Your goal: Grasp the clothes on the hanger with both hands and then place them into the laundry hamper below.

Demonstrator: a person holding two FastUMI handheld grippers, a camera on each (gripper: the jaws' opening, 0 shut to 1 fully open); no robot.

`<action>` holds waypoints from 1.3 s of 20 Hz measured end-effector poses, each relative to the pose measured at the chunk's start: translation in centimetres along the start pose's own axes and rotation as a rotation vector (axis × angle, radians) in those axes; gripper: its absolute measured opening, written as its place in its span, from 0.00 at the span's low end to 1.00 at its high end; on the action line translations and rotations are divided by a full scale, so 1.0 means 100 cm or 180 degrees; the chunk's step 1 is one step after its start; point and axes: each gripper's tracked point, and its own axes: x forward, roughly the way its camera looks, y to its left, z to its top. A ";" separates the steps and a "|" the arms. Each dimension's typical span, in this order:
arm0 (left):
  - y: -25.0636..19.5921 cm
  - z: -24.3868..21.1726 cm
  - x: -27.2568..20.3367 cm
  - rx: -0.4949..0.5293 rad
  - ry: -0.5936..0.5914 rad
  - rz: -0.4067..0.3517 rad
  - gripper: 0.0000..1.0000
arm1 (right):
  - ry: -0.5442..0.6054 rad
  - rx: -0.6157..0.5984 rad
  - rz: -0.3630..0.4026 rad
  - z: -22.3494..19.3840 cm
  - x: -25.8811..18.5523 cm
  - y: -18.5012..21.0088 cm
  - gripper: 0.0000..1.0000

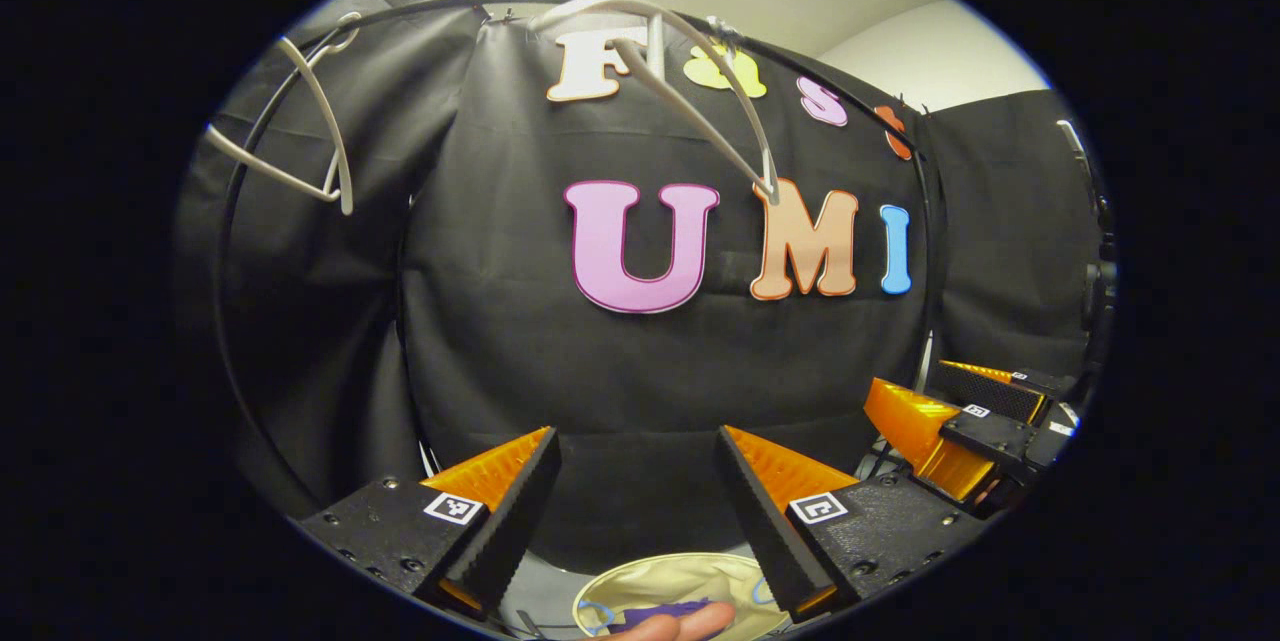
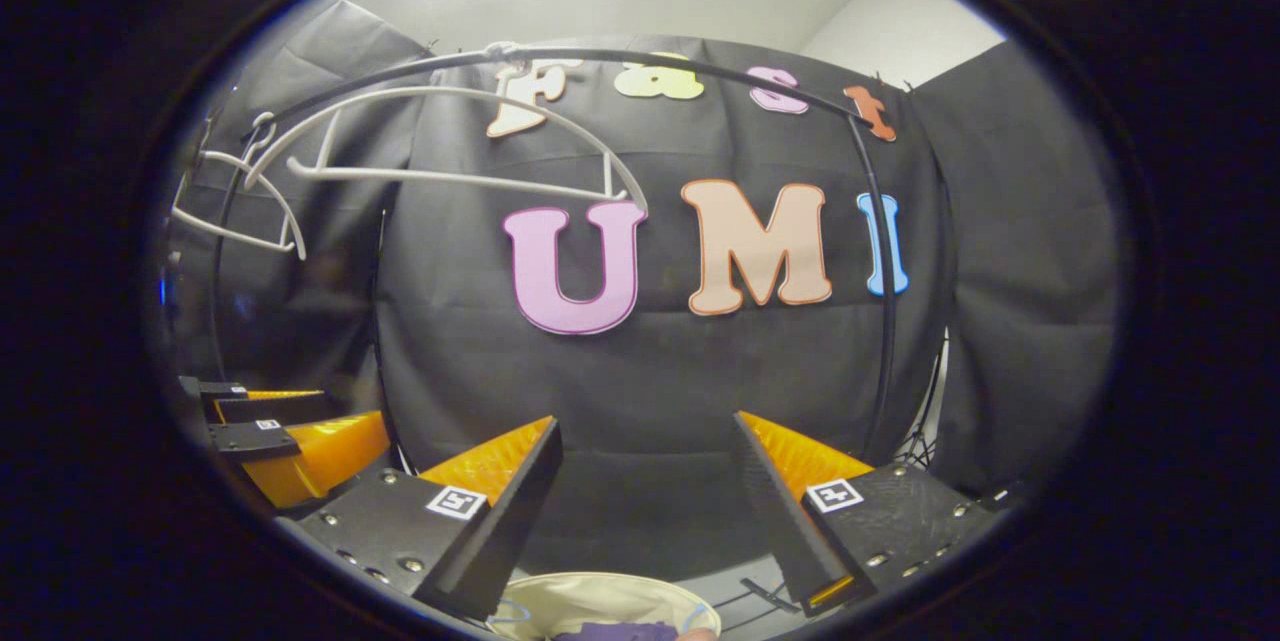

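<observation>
Booth layout ahead of both claws

Left gripper view: left gripper (image 1: 635, 506) low, fingers spread apart with nothing between; beyond and above, a rail (image 1: 400, 9) arching across; two hangers on it, near hanger (image 1: 690, 91) straight above the claw, far hanger (image 1: 305, 136) off up-left; right gripper (image 1: 960, 426) lower right, just beside; laundry hamper (image 1: 640, 586) below, between the fingers, clothes (image 1: 660, 613) inside, a fingertip (image 1: 675, 624) at its near edge. Right gripper view: right gripper (image 2: 645, 511) low, spread and empty; hangers (image 2: 440, 156) on the rail, up-left of the claw; left gripper (image 2: 290, 431) lower left; hamper beneath, clothes within.
</observation>
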 end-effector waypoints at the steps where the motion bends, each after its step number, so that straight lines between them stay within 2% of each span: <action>1: 0.000 0.008 -0.002 -0.0008 -0.0015 0.0003 0.93 | 0.0001 -0.0002 0.0027 0.008 -0.004 0.002 1.00; 5: -0.002 0.039 -0.013 -0.0036 -0.0074 -0.0008 0.92 | -0.0039 -0.0020 0.0111 0.038 -0.017 0.005 1.00; 6: -0.004 0.044 -0.016 -0.0041 -0.0065 -0.0033 0.95 | -0.0022 0.0004 0.0136 0.054 -0.015 -0.005 1.00; 7: -0.007 0.048 -0.020 -0.0048 -0.0051 -0.0064 0.92 | 0.0012 0.0028 0.0172 0.057 -0.021 -0.003 0.96; 11: -0.010 0.061 -0.037 0.0006 0.0003 -0.0081 0.92 | 0.0041 0.0171 0.0364 0.080 -0.050 0.002 1.00; 12: -0.011 0.064 -0.043 0.0020 0.0001 -0.0074 0.92 | 0.0047 0.0171 0.0391 0.082 -0.057 0.001 0.96; 13: -0.013 0.066 -0.047 0.0034 -0.0011 -0.0071 0.92 | 0.0042 0.0152 0.0389 0.085 -0.064 -0.004 1.00; 15: -0.016 0.068 -0.051 0.0013 -0.0047 -0.0059 0.92 | -0.0038 0.0104 0.0381 0.092 -0.074 -0.013 0.96; 18: -0.029 0.063 -0.050 -0.0069 -0.0080 -0.0067 0.92 | -0.0171 0.0108 0.0458 0.098 -0.089 -0.024 0.96; 20: -0.041 0.059 -0.051 -0.0066 -0.0108 -0.0111 0.92 | -0.0291 0.0127 0.0488 0.105 -0.096 -0.036 1.00; 22: -0.049 0.063 -0.056 -0.0016 -0.0237 -0.0106 0.93 | -0.0356 0.0084 0.0501 0.108 -0.101 -0.048 1.00; 26: -0.059 0.085 -0.071 0.0095 -0.0539 -0.0001 0.92 | -0.0256 0.0137 0.0430 0.097 -0.096 -0.079 1.00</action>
